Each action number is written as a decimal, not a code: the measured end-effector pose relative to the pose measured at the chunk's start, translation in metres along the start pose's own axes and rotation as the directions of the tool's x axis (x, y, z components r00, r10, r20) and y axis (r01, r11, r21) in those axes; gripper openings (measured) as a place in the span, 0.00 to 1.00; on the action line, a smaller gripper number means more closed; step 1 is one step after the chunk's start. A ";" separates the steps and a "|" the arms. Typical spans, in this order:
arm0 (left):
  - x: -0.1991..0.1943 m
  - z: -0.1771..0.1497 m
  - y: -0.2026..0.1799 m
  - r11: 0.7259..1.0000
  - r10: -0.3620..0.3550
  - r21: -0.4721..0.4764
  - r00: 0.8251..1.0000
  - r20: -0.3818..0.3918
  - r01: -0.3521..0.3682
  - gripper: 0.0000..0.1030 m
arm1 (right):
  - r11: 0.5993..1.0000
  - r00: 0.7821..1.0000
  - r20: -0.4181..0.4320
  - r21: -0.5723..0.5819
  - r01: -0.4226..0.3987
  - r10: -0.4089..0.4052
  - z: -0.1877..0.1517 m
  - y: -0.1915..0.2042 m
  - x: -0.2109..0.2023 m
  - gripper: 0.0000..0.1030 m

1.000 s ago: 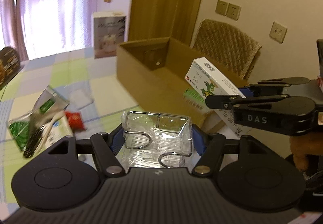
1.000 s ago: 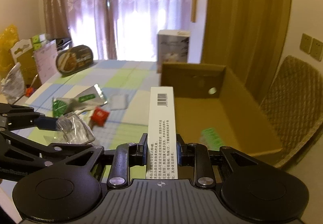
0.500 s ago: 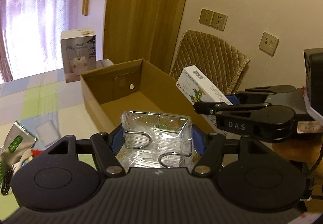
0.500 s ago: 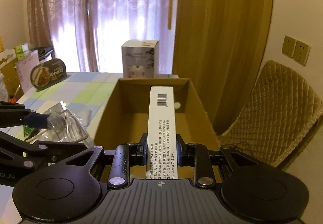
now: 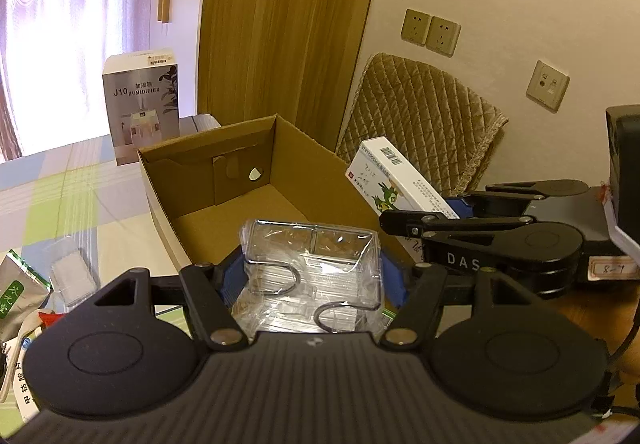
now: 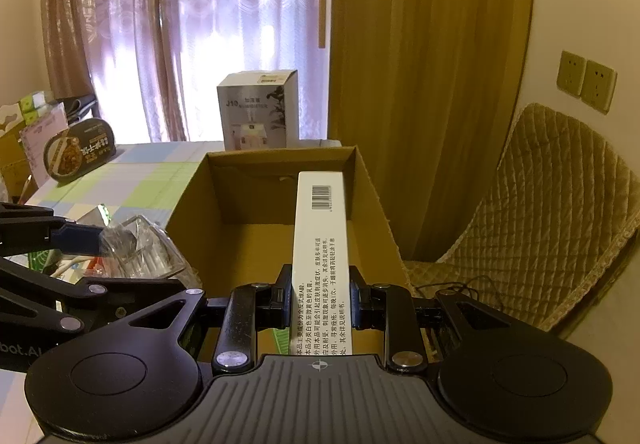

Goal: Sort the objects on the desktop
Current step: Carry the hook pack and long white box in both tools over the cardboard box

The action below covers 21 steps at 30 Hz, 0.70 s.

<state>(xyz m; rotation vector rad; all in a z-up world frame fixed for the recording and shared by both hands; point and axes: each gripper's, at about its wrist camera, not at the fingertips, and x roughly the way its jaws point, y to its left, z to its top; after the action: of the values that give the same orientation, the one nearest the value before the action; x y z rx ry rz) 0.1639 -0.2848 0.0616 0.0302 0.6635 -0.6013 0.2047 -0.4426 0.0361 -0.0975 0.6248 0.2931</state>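
Note:
My left gripper (image 5: 312, 276) is shut on a clear plastic hook pack (image 5: 311, 268), held over the near end of an open cardboard box (image 5: 224, 172). In the right wrist view the same pack (image 6: 136, 248) hangs at the box's left wall. My right gripper (image 6: 320, 296) is shut on a long white medicine box (image 6: 320, 240) with a barcode on its far end, pointing into the cardboard box (image 6: 280, 228). From the left wrist view the medicine box (image 5: 396, 184) with a green bird print sits at the right, above the box's right wall.
A humidifier carton (image 5: 140, 108) stands behind the cardboard box. Green sachets (image 5: 16, 296) and a small clear packet (image 5: 72, 276) lie on the checked tablecloth at left. A quilted chair (image 6: 552, 212) is to the right. A food bowl (image 6: 76, 152) leans at far left.
Both grippers have swung right from the cluttered tabletop toward the cardboard box, carrying their items. The box now lies straight ahead of both, and the loose sachets have slid to the left edge.

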 end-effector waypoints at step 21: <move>0.022 0.003 -0.001 1.000 0.027 0.009 0.999 -0.016 -0.027 0.61 | 1.000 1.000 -0.013 0.014 0.006 -0.006 0.001 -0.015 0.013 0.22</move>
<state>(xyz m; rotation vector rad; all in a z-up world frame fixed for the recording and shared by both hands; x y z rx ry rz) 0.1789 -0.2979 0.0513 0.0528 0.6751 -0.5784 0.2195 -0.4535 0.0288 -0.0878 0.6397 0.2825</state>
